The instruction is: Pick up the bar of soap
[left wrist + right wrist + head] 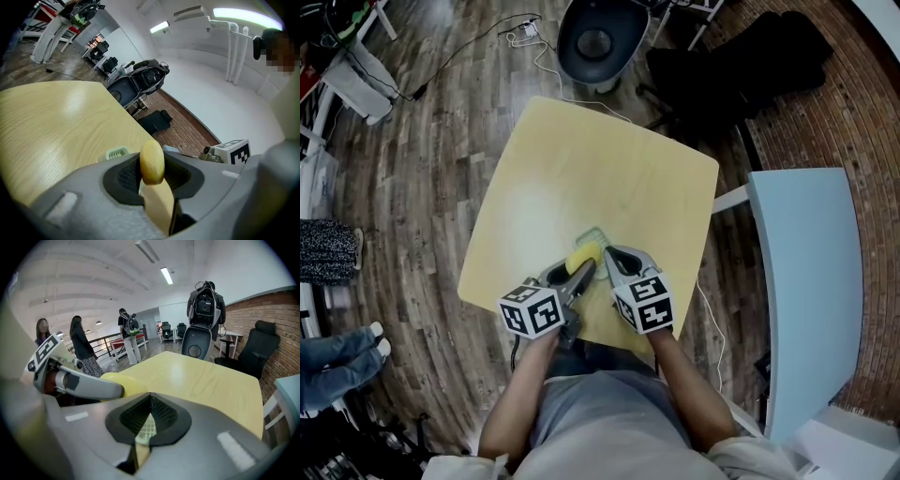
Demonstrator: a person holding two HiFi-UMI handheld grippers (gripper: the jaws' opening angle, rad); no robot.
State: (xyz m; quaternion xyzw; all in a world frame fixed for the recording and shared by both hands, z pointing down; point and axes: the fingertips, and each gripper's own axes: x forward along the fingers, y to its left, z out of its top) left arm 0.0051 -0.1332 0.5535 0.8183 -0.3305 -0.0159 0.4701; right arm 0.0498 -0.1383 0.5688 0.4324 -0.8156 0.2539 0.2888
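Note:
A yellow oval bar of soap (pixel 584 254) (pixel 152 163) stands on edge between the pads of my left gripper (pixel 581 266) (pixel 153 176), which is shut on it a little above the pale yellow table (pixel 581 178). A pale green slatted soap dish (pixel 594 233) (pixel 116 153) lies just beyond the soap. My right gripper (pixel 610 255) (pixel 149 401) is right beside it, its jaws together at the tips. The dish's green lattice (pixel 146 430) shows through the narrow slit behind them. In the right gripper view the soap (pixel 125 382) peeks out past the left gripper's finger.
Beyond the table's far edge stand a dark round-shelled seat (pixel 598 39) and a black office chair (pixel 750 61), on brick flooring. A light blue table (pixel 806 281) runs along the right. People (pixel 84 345) stand at the left, and cables (pixel 469 52) trail over the wood floor.

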